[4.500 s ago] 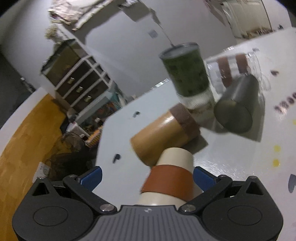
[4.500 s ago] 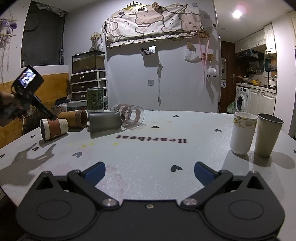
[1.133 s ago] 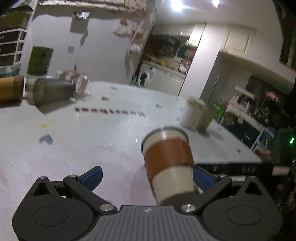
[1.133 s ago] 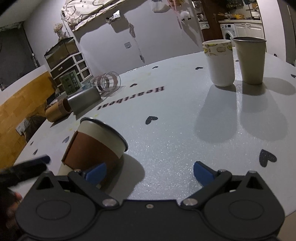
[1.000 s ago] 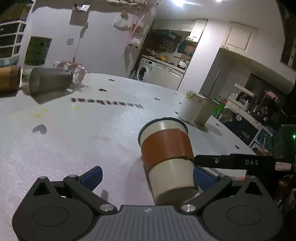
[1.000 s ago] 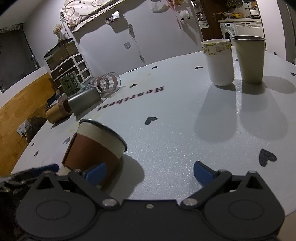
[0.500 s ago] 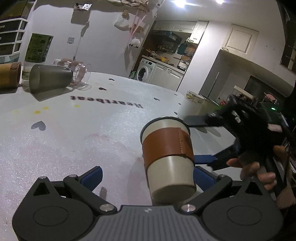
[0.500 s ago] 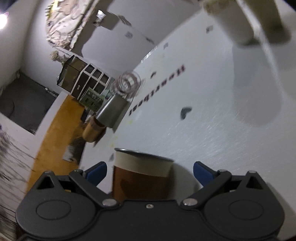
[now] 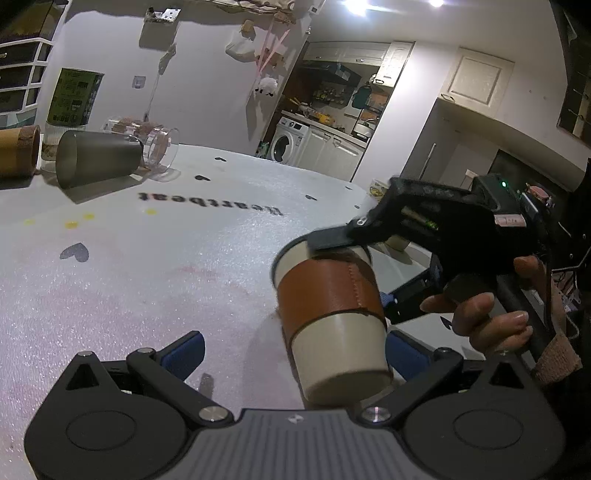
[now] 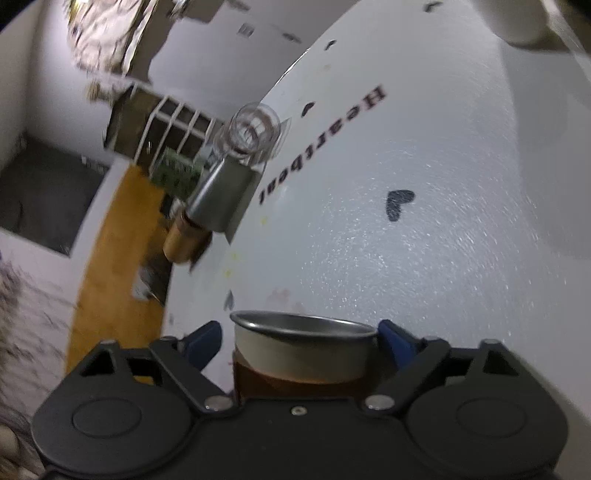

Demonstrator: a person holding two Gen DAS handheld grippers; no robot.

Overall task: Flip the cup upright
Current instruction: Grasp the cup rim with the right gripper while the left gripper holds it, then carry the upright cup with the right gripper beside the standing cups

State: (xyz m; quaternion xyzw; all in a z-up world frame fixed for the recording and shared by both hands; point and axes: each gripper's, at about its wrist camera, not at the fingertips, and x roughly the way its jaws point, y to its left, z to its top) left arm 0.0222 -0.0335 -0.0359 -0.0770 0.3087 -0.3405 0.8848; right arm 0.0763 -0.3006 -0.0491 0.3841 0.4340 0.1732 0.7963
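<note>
A cream cup with a brown sleeve lies tilted on the white table, mouth pointing away, its base between my left gripper's spread fingers. The left gripper is open, with only the right finger close to the cup. My right gripper has come in from the right, rolled on its side, and its open jaws straddle the cup near the rim. One right finger lies over the rim, the other beside the sleeve.
At the far left a grey metal cup, a clear glass and a tan cup lie on their sides by an upright green can. Upright cups stand far right. The table edge runs close behind the right gripper.
The right gripper swung in from the right, rolled sideways, and now straddles the cup near its rim. The left gripper stayed open around the cup's base; the cup has barely moved.
</note>
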